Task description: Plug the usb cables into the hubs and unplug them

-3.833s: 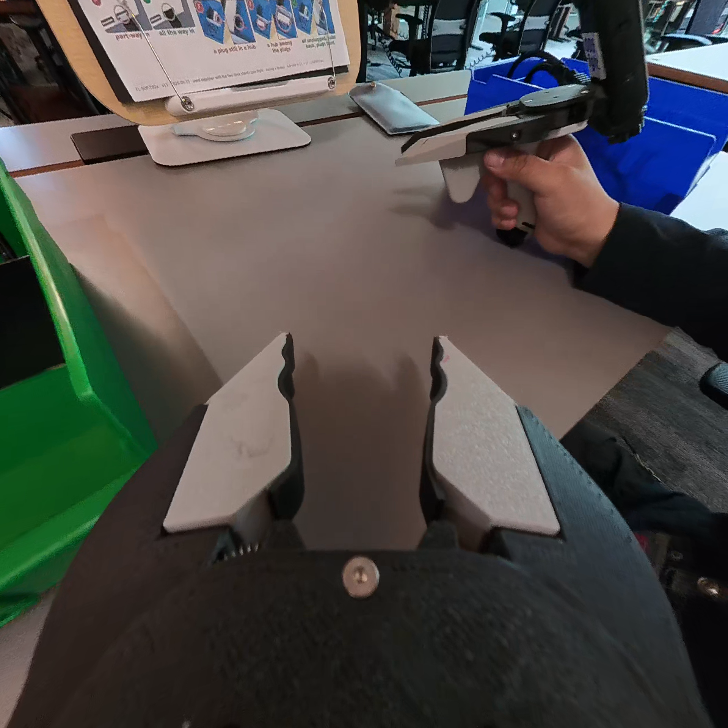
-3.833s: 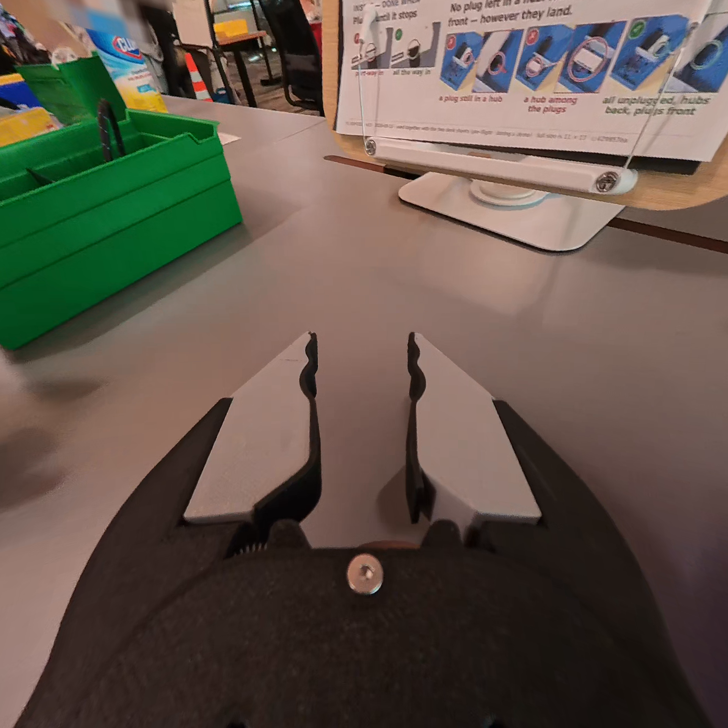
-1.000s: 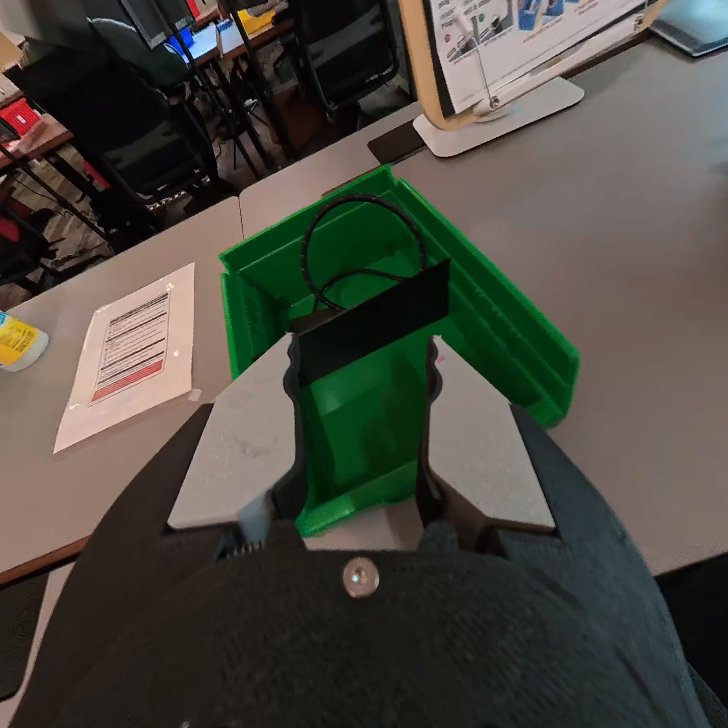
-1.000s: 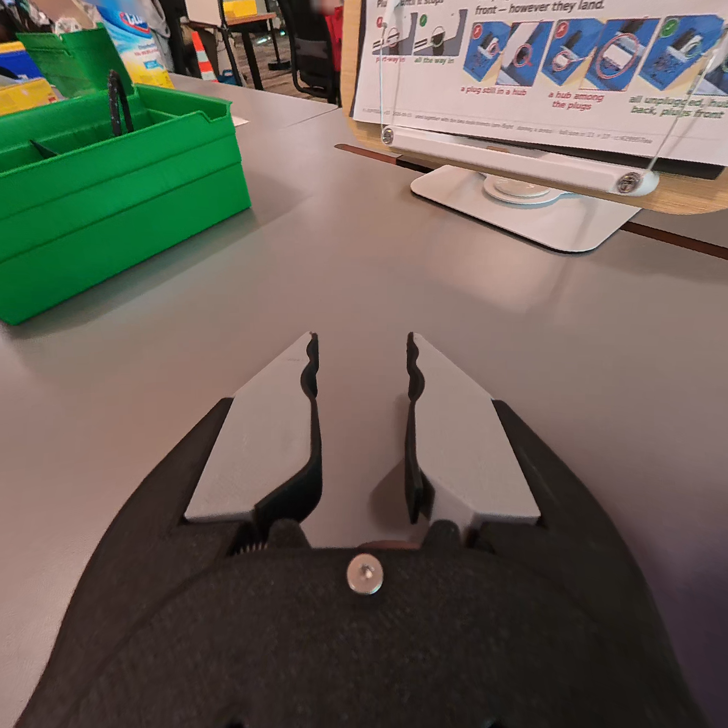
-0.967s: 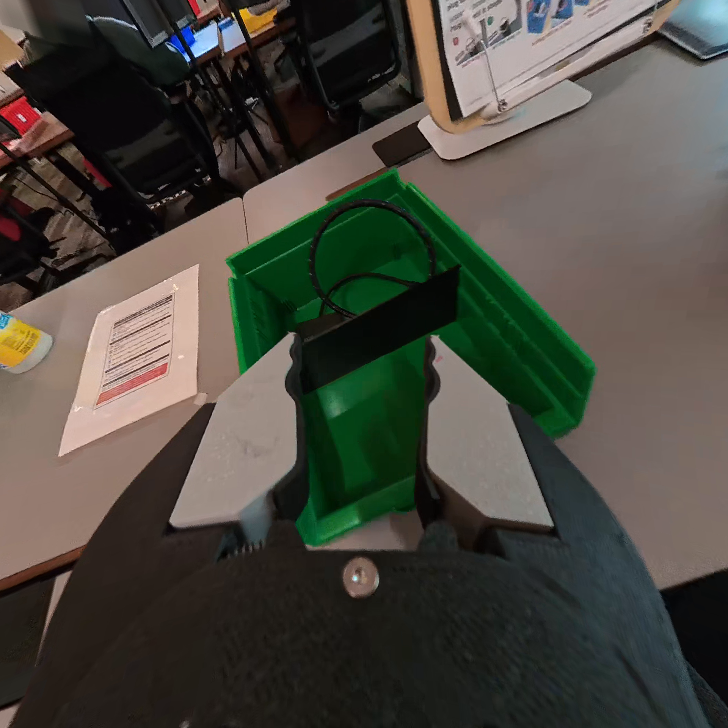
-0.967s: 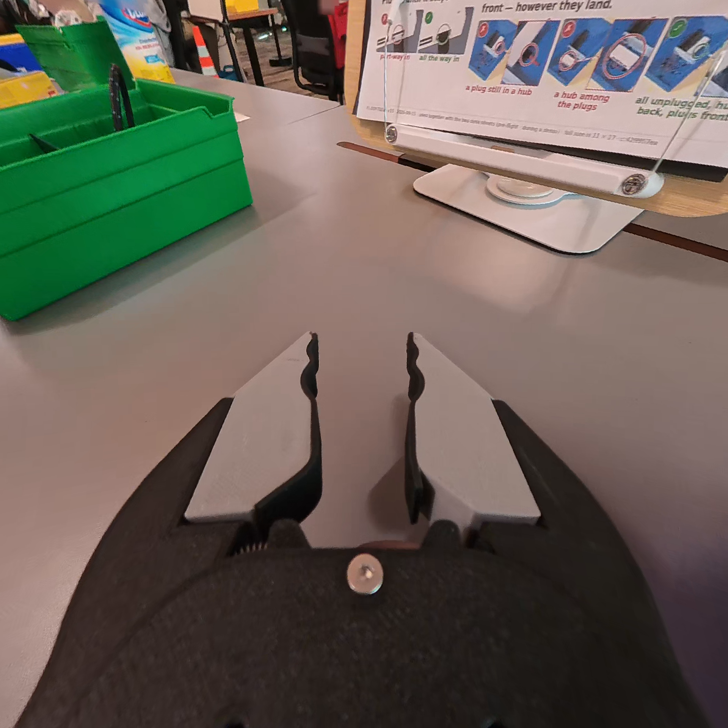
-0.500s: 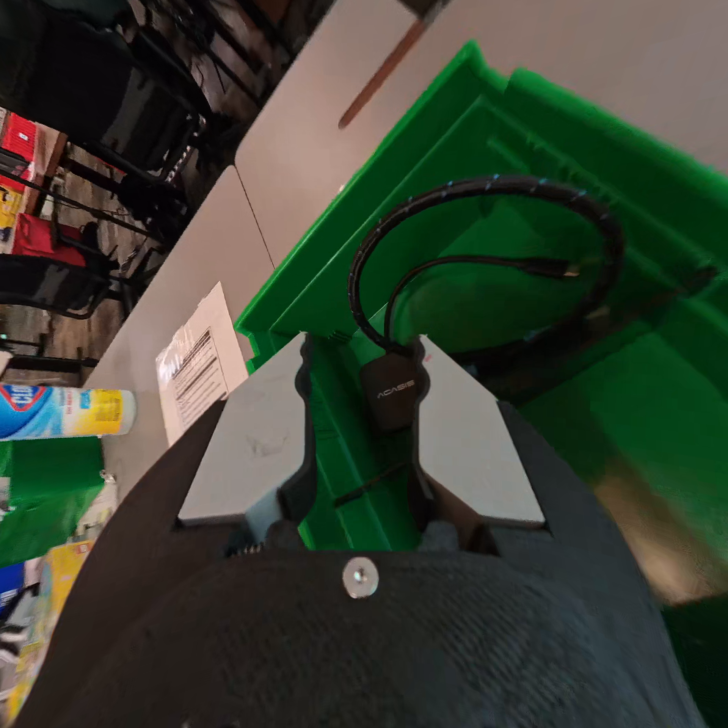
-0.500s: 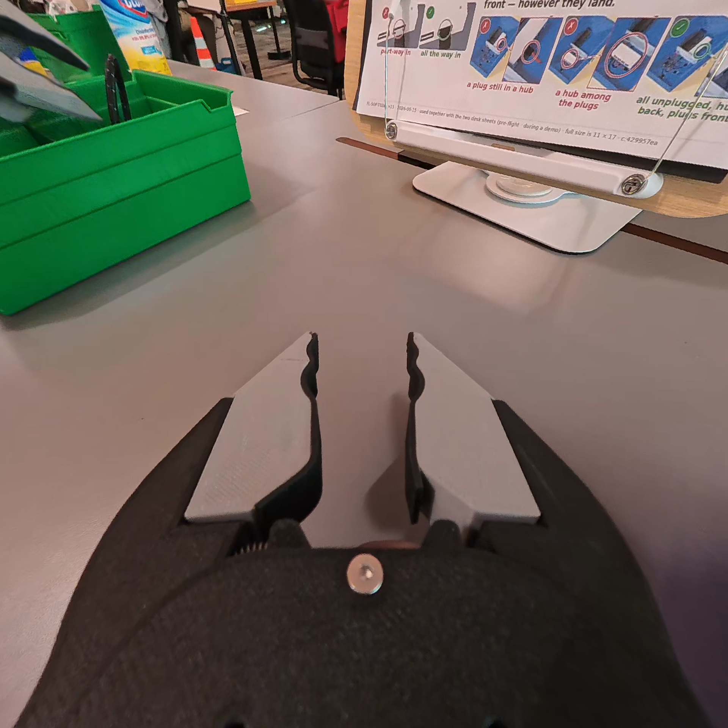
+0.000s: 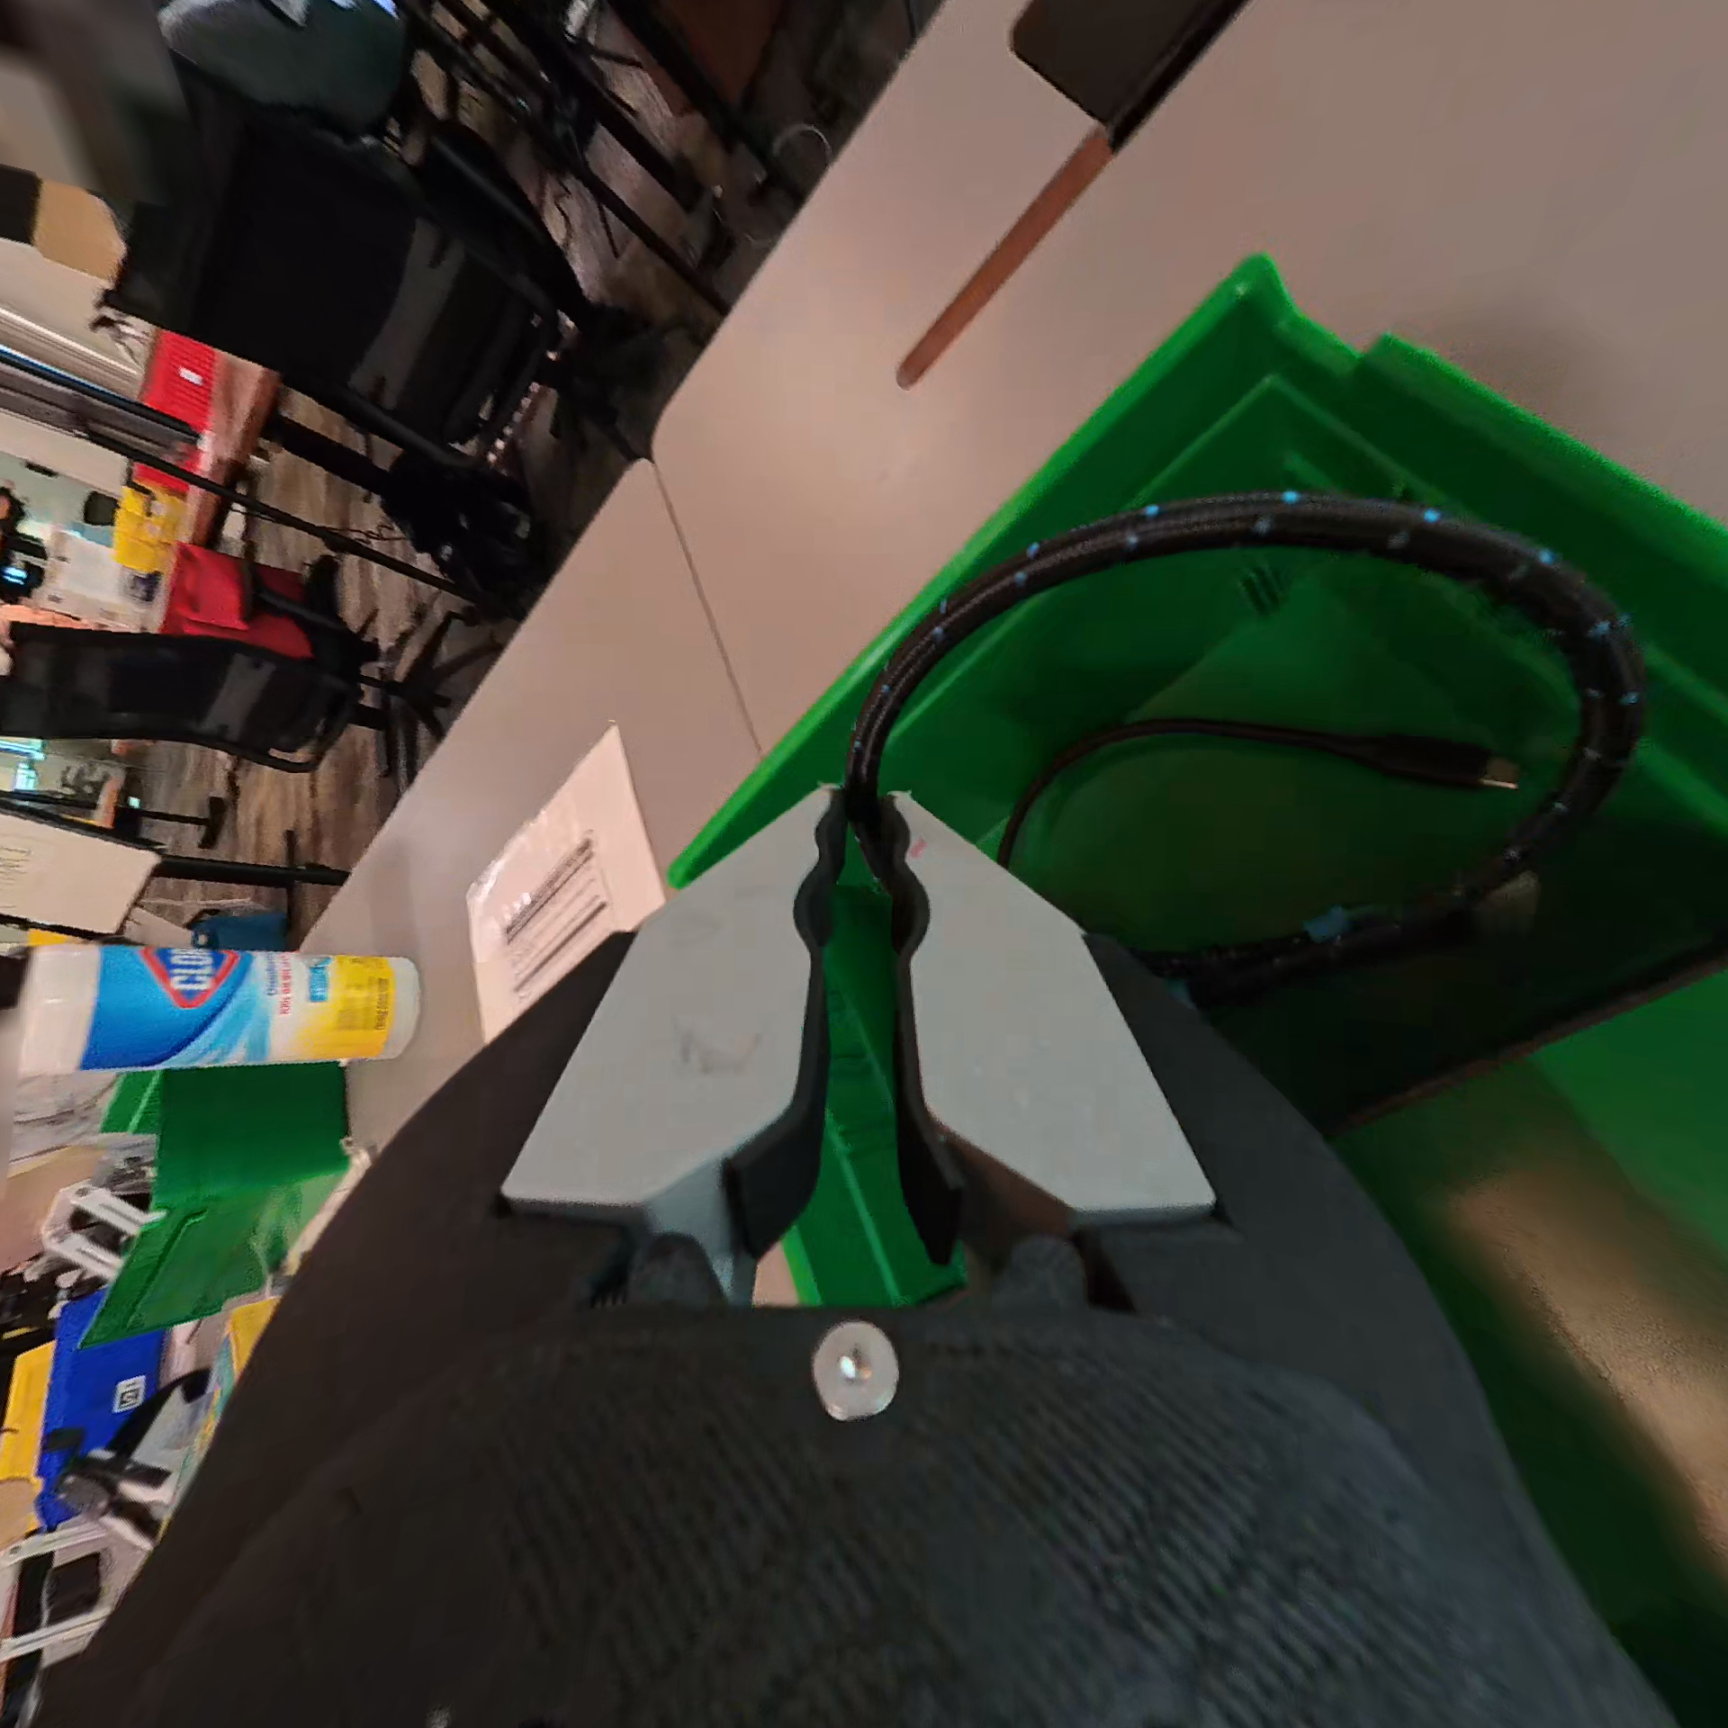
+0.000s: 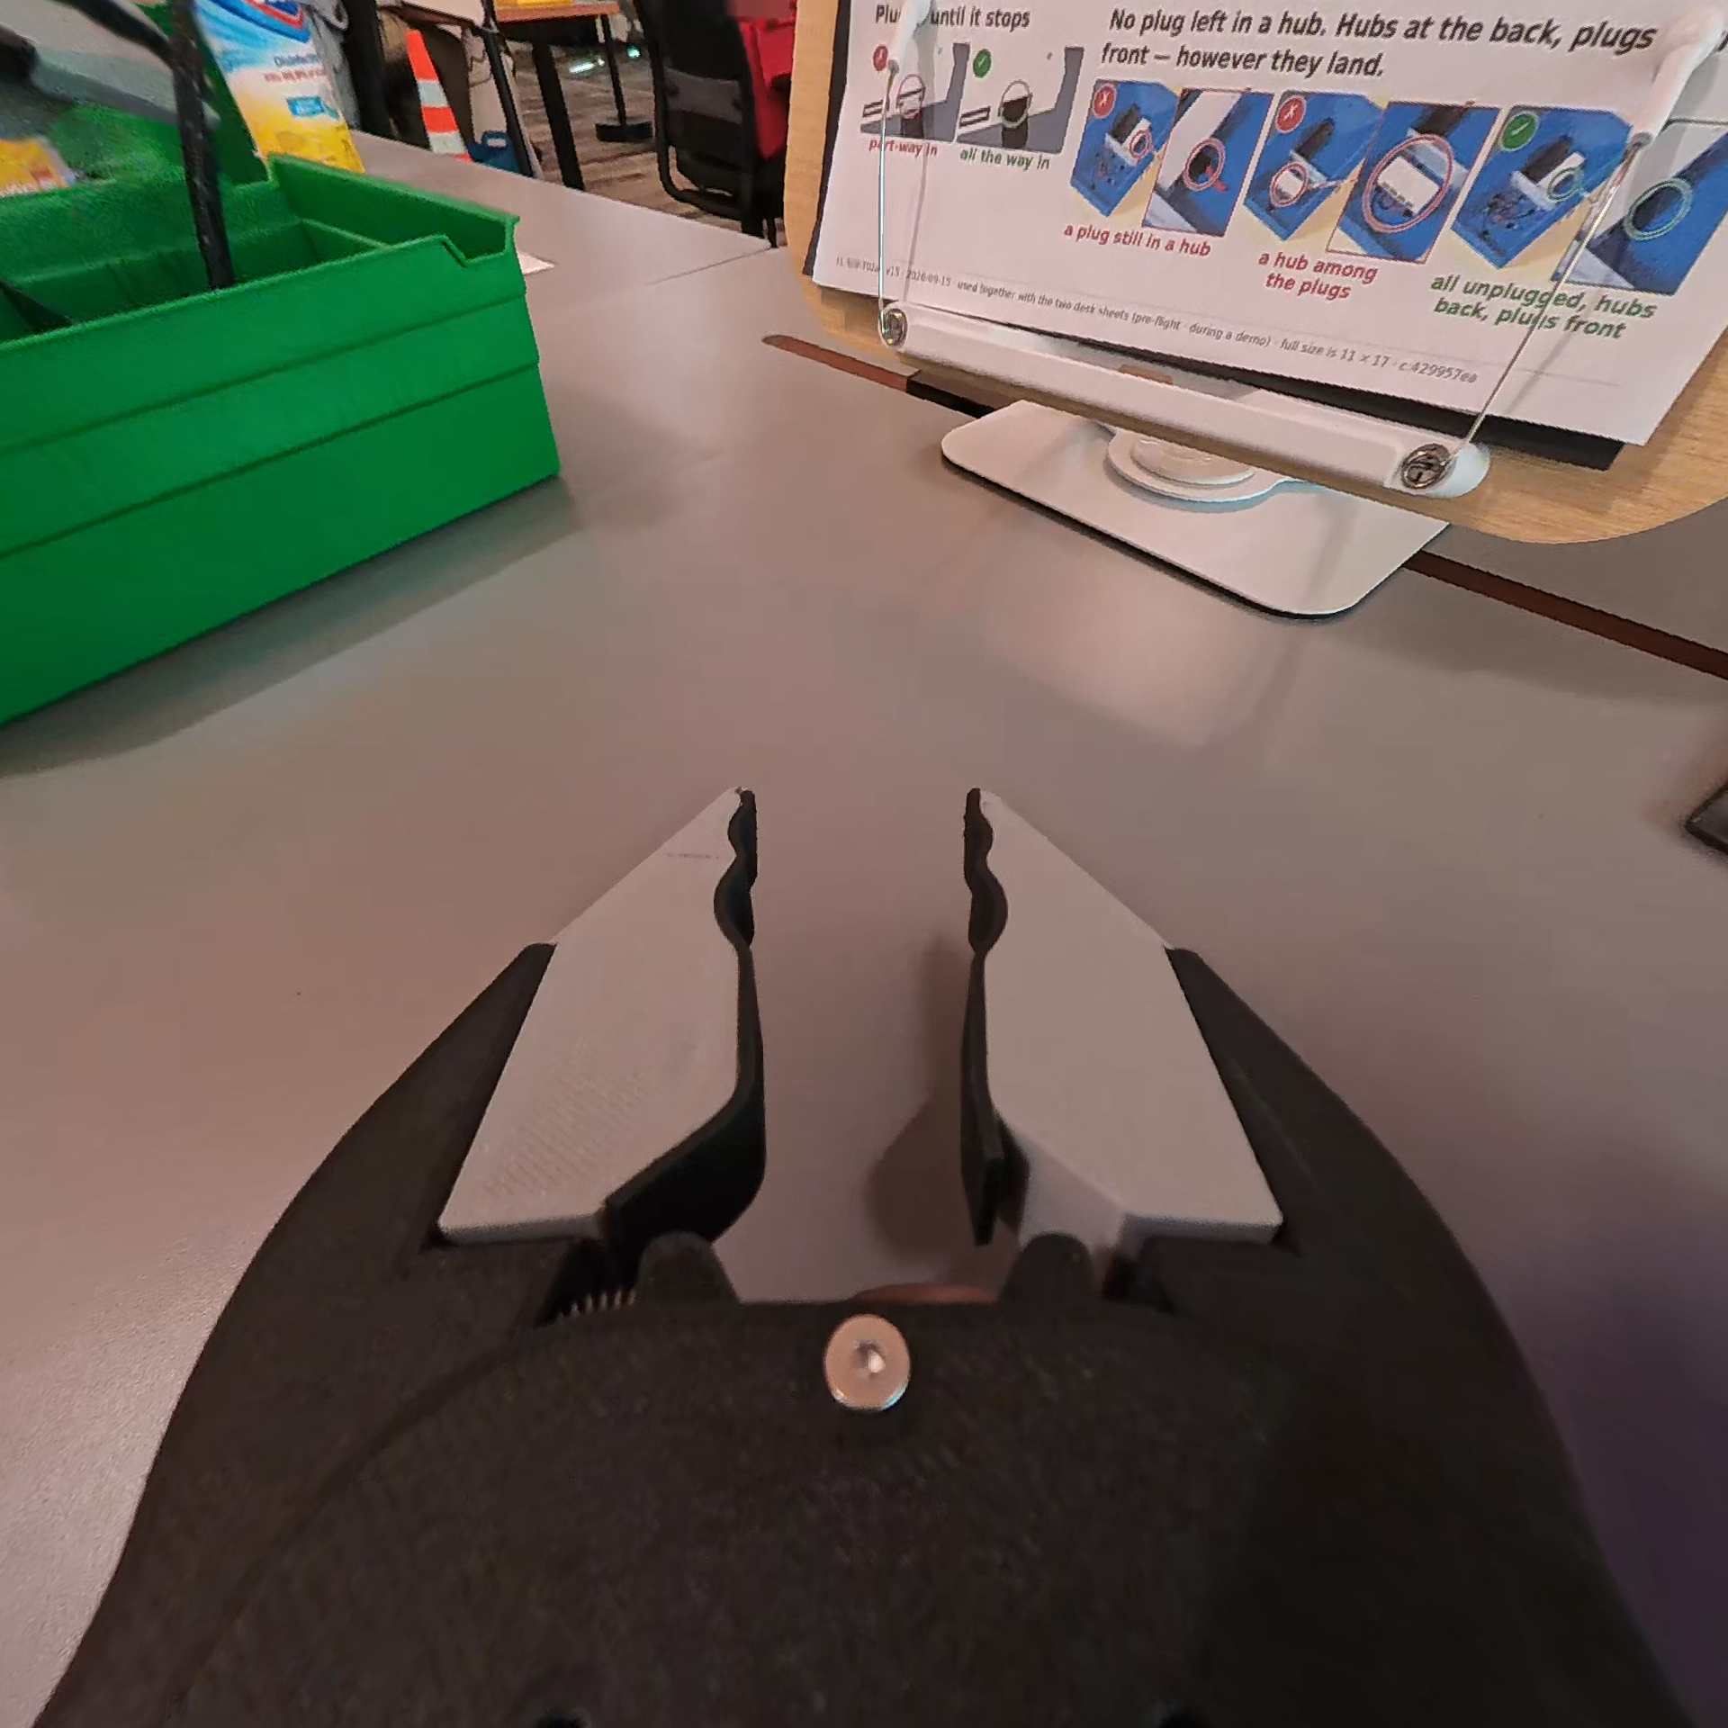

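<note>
Left hand-held gripper (image 9: pixel 865 813) is clamped at its tips on a black braided cable (image 9: pixel 1309 528), which arcs right over the green bin (image 9: pixel 1262 309). Right hand-held gripper (image 10: pixel 856 809) is held partly open, empty, above the grey surface (image 10: pixel 935 673), bin far left.

Grey wedge fingers (image 10: pixel 636 1047), black wavy pads, black textured body, silver screw (image 10: pixel 867 1373).

Grey tables (image 10: pixel 842 655); black office chairs (image 9: pixel 355 280) behind.
</note>
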{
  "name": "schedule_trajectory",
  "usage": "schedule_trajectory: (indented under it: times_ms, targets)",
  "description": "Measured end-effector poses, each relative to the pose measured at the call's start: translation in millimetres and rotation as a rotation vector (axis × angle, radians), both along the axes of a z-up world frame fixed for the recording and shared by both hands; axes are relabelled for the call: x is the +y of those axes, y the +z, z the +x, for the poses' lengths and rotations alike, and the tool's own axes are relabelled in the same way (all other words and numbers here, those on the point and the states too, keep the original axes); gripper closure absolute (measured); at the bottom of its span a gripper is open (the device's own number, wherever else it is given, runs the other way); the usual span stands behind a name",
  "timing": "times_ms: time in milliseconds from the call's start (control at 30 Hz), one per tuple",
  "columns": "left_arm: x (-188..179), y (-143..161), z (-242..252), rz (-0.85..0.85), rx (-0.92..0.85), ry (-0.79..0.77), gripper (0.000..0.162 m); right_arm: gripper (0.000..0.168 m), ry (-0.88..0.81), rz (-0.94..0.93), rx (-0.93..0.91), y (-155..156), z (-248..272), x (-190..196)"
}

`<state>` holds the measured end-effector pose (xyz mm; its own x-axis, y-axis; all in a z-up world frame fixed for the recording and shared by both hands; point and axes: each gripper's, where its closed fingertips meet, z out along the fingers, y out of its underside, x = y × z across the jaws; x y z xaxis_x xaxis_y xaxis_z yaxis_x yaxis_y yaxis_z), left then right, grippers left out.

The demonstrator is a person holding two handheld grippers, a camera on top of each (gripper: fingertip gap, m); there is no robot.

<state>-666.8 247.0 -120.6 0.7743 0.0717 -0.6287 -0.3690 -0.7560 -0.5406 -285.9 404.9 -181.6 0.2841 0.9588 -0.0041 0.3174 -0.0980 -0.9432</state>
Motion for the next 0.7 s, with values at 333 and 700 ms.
schedule_trajectory:
  times_ms: [333, 700]
  targets:
    - [-14, 94, 25, 0.214, 0.139, -0.014, 0.158, 0.127, 0.007, -0.001, -0.004, -1, -1, -2]
    - [-10, 158, 98, 0.287, 0.227, -0.134, 0.158, 0.121, 0.078, 0.013, 0.035, 9, -6, -19]
